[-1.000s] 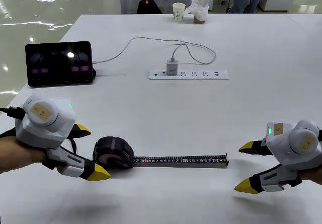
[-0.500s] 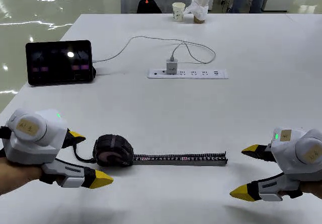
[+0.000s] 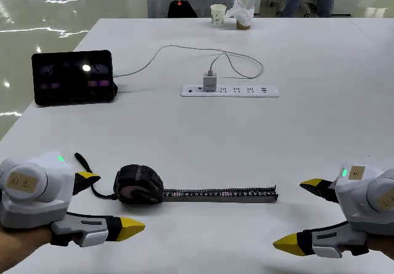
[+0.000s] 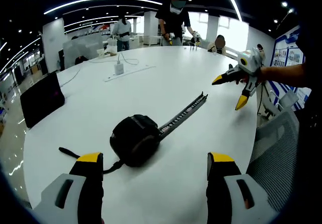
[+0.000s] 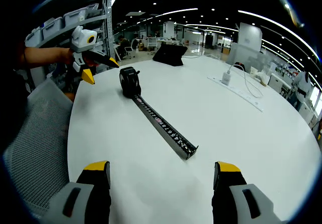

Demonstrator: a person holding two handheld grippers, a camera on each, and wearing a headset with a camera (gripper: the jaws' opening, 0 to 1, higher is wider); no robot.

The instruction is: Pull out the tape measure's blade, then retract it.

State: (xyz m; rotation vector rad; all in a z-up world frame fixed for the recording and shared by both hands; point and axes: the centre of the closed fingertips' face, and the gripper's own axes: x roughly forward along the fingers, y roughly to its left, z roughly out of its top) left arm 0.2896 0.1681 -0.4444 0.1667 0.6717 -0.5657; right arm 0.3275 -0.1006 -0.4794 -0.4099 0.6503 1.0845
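A wide white table (image 3: 184, 132) carries everything. Near its front edge lies the black tape measure (image 3: 139, 185), its blade (image 3: 221, 194) stretched flat along the surface to the right. Farther back are a dark tablet (image 3: 74, 77) at the left, a white power strip (image 3: 231, 91) with a charger (image 3: 210, 81) plugged in, a looping cable (image 3: 160, 51), and — at the far edge — a paper cup (image 3: 218, 14).

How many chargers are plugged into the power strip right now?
1: a white charger near the left end of the power strip, mid-table beyond the tape measure. The rest of the strip looks free, as far as the head view shows.
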